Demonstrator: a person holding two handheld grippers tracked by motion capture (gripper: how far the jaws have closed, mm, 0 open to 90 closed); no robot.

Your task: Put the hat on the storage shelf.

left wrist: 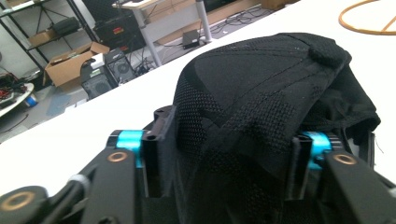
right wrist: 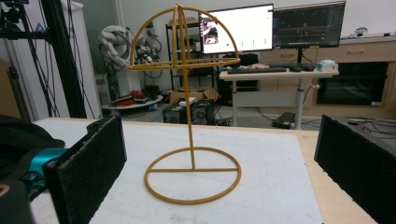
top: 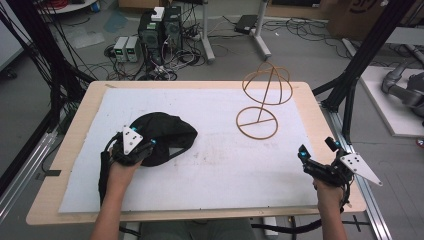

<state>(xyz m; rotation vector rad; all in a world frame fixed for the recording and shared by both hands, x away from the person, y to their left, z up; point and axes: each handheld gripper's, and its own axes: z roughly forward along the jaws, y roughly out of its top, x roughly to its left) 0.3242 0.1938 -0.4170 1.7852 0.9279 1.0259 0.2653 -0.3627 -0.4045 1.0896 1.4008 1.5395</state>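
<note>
Your left gripper has its jaws around the near side of the cap, one pad on each flank of the mesh crown, and the fabric bulges up between them; they look pressed into the cloth, though you should confirm the pinch has bitten before lifting, since soft mesh can slide out. The cap lies directly ahead of that gripper on the white mat, crown up, its button on the far top. Your right gripper hangs with its jaws spread wide and nothing between them, well off to the side of the cap near the table's edge, looking straight at the stand. The stand rises ahead of it, its ring base flat on the mat and its wire dome on top. The step in hand looks like the grasp on the cap, ahead of carrying it to the stand. The next move calls for a clean lift, then a swing across toward the dome, keeping the cap's opening downward so it can settle over the wires without knocking the light stand.
</note>
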